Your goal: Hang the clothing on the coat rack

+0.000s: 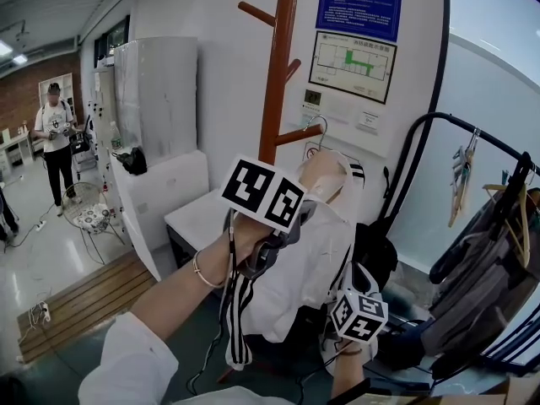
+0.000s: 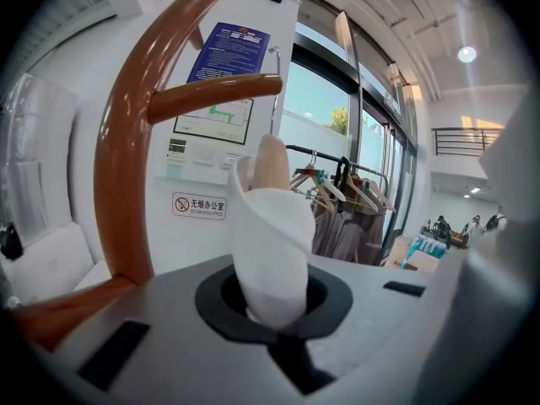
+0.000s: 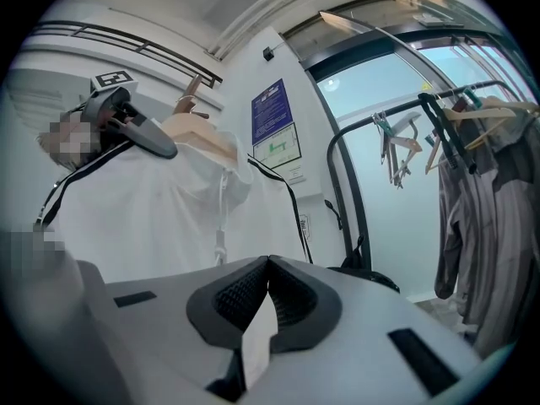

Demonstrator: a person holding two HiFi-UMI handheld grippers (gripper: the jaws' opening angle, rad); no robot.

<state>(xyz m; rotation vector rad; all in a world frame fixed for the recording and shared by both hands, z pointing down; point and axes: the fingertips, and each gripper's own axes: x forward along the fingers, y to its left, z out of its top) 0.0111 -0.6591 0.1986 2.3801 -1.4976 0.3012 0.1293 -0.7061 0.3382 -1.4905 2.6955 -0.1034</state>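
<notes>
Now we hold the white jacket (image 1: 295, 268) on its hanger (image 2: 272, 163) beside the coat rack (image 1: 274, 83), left hand-held gripper (image 2: 272, 306) clamped on its shoulder, right hand-held gripper (image 3: 261, 327) pinching its fabric; tilted, the hook (image 1: 318, 125) could miss the peg (image 1: 295, 135).

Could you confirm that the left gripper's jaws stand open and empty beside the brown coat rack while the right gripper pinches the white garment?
Not quite. The left gripper view shows the left gripper with its jaws shut on the white garment, not open and empty. It is beside the brown coat rack, and the right gripper does pinch the garment.
</notes>
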